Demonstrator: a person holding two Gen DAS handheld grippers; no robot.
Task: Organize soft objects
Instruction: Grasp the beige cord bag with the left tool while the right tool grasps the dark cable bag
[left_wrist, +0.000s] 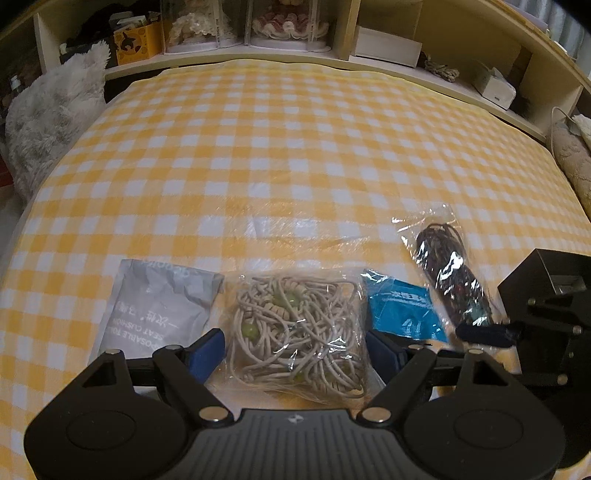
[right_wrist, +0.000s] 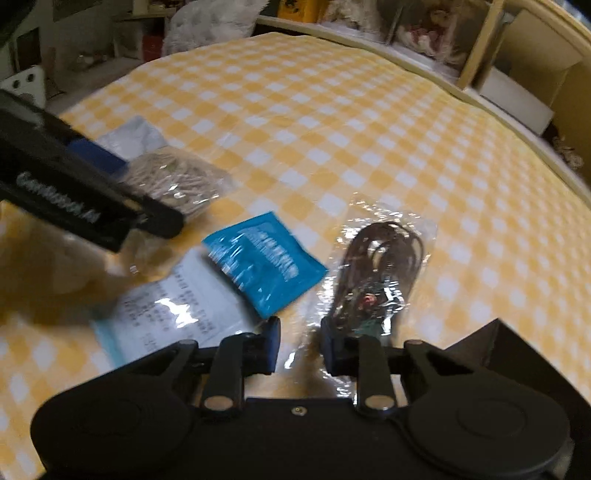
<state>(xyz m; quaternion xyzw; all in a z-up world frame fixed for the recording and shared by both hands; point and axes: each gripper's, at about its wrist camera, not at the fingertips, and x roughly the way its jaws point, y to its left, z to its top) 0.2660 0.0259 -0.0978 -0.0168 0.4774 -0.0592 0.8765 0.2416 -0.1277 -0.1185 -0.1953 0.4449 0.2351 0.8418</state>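
Checked cloth (left_wrist: 280, 147) below, both claws tilt steeply toward bagged cords (left_wrist: 295, 332).

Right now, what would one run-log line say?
left gripper: astride beige cord bag | right gripper: shut on dark cord bag | blue packet: between bags

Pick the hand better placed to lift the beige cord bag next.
Left. On the left gripper open jaws straddle the beige cord bag; the right gripper is shut on the dark cord bag.
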